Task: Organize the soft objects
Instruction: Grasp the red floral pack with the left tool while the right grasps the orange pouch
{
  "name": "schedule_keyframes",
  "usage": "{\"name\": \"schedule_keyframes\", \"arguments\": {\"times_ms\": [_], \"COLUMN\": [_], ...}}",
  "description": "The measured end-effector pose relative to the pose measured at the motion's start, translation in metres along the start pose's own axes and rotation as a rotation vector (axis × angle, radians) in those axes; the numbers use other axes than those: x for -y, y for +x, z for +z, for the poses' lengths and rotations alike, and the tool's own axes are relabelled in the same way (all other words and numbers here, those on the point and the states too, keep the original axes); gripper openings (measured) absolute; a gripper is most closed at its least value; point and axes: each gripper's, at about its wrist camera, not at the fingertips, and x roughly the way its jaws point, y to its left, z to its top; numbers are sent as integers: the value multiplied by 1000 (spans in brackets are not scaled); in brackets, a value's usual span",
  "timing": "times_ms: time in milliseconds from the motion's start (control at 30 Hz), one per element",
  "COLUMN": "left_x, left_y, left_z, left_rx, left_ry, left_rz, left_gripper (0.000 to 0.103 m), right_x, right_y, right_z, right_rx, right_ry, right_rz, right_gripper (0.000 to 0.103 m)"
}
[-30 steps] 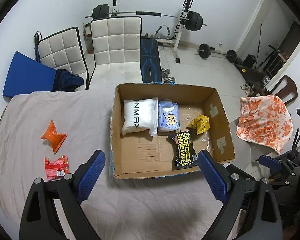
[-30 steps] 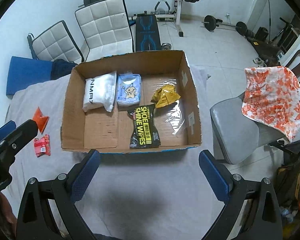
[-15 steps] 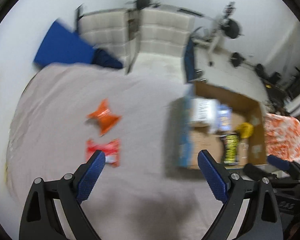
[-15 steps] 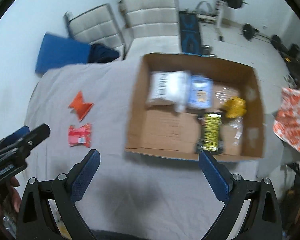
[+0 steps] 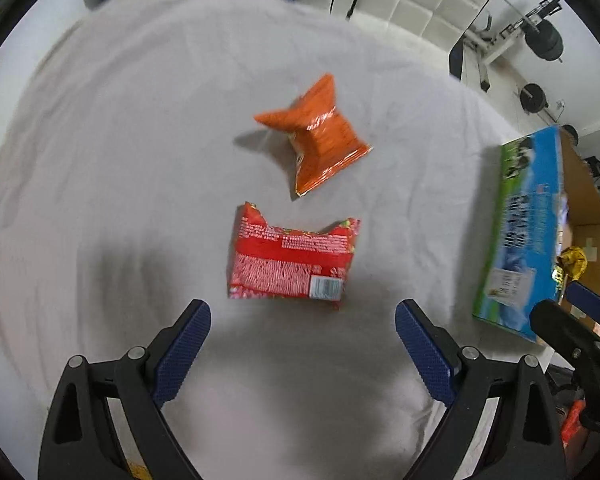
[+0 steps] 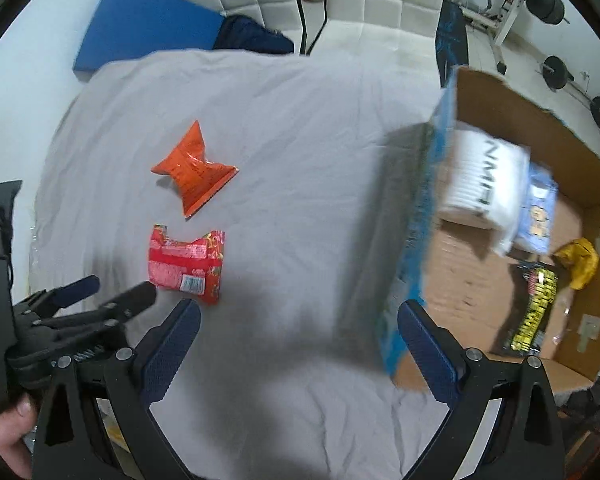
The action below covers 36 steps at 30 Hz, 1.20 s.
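Observation:
A red snack packet (image 5: pixel 292 266) lies on the grey sheet just ahead of my open, empty left gripper (image 5: pixel 302 328); an orange packet (image 5: pixel 320 136) lies beyond it. Both show in the right wrist view, red (image 6: pixel 186 266) and orange (image 6: pixel 192 172). My right gripper (image 6: pixel 298 332) is open and empty over the sheet, between the packets and the cardboard box (image 6: pixel 580 368). The box holds a white pack (image 6: pixel 484 184), a blue pack (image 6: pixel 540 216), a yellow pouch (image 6: pixel 580 260) and black shoe wipes (image 6: pixel 534 312). The left gripper (image 6: pixel 100 296) appears at that view's left.
The sheet-covered table (image 6: pixel 300 140) ends at white padded chairs (image 6: pixel 360 0) and a blue mat (image 6: pixel 140 28) at the back. Weight equipment (image 6: pixel 548 0) stands at the far right. The box's blue printed side (image 5: pixel 516 232) faces the packets.
Both grippers have swung left from over the box to the sheet. The left one now hovers close over the red packet. Both stay open.

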Motion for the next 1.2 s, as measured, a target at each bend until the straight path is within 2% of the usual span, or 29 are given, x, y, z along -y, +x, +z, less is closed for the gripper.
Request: {"name": "schedule_keyframes", "arguments": {"times_ms": [267, 433, 567, 633, 700, 867, 1000, 1200], "left_x": [0, 4, 1, -2, -5, -28, -55, -92], "left_y": [75, 97, 103, 100, 94, 67, 51, 53], "left_z": [20, 22, 22, 19, 16, 15, 21, 36], "left_rx": [-137, -150, -120, -95, -71, 7, 59, 64], "left_ry": [10, 38, 21, 16, 18, -57, -112, -171], "left_rz": [-4, 65, 72, 60, 72, 77, 124, 162], "left_gripper": [95, 95, 95, 92, 85, 85, 85, 85], "right_x": [-10, -8, -4, -3, -4, -18, -50, -111], "right_y": [61, 79, 90, 93, 95, 97, 101, 125], "right_z": [33, 40, 43, 44, 47, 61, 79, 108], "right_rx": [-88, -119, -137, -143, -146, -142, -126, -122], "right_ry": [17, 16, 18, 18, 10, -28, -92, -220], "right_rz": [-28, -47, -55, -54, -55, -36, -11, -4], "right_gripper": [101, 101, 101, 101, 101, 101, 101, 101]}}
